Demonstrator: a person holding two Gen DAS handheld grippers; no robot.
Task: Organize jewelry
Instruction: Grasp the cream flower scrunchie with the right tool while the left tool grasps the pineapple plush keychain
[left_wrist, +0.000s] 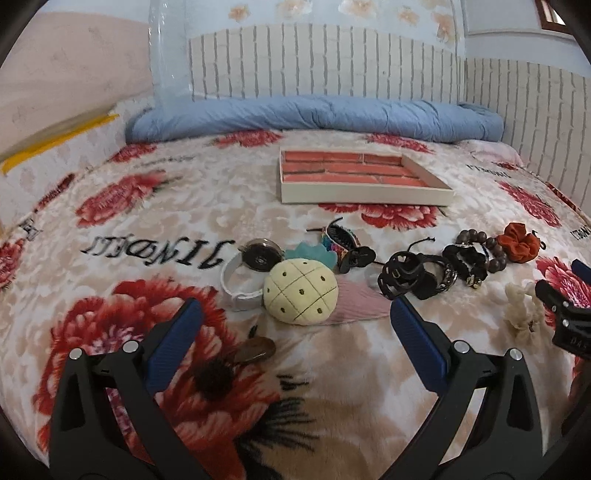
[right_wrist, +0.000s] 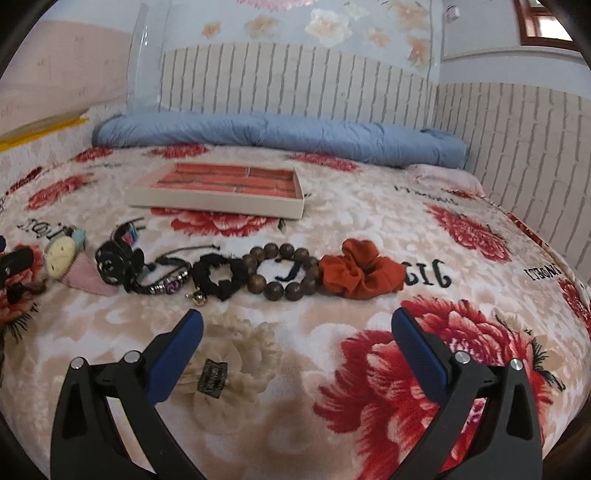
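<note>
Both grippers, left gripper (left_wrist: 293, 314) and right gripper (right_wrist: 297, 325), hang over the floral blanket (right_wrist: 369, 221) with fingers spread wide, holding nothing. The jewelry row, from pineapple plush (left_wrist: 301, 291) to orange scrunchie (right_wrist: 360, 273), sits near the tray (right_wrist: 218, 205).

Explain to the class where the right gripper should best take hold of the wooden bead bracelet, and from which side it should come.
The wooden bead bracelet lies flat as an open ring between the black scrunchie and the orange scrunchie. Probably best: the right gripper comes from above, pinching the near arc, one finger inside the ring, one outside.
</note>
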